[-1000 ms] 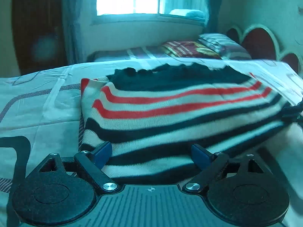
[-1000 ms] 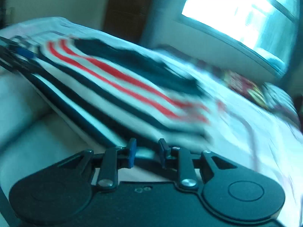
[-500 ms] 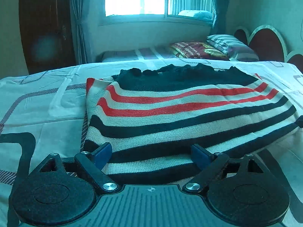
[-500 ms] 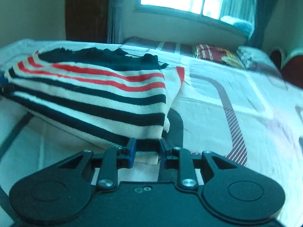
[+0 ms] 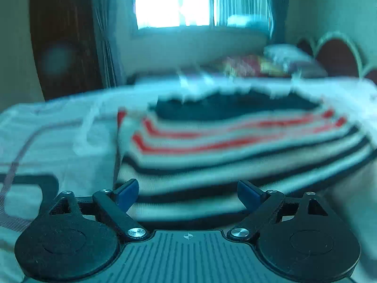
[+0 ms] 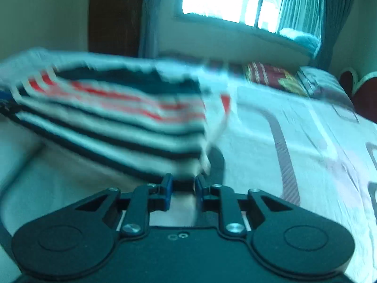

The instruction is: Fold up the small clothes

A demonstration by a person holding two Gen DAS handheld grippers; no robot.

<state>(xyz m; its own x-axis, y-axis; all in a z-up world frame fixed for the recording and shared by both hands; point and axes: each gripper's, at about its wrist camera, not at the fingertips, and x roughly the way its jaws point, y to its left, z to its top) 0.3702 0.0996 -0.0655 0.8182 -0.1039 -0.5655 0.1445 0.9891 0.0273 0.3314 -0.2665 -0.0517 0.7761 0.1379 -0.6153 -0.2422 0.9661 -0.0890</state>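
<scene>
Both views are blurring now, where half a second ago they were sharp. Through the left wrist camera, the left tool [image 5: 187, 194] is standing wide, gripping nothing, just before the near hem of the striped sweater [image 5: 235, 141] lying on the bed [image 5: 47, 141]. Through the right wrist camera, the right tool [image 6: 182, 186] is pinching narrow on the sweater's corner [image 6: 117, 118], probably to lift it over for a fold; beyond the sweater, a window [image 6: 235, 0] is glaring.

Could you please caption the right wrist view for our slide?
Right claw nearly shut at the near edge of a striped knit top on the bed.
</scene>
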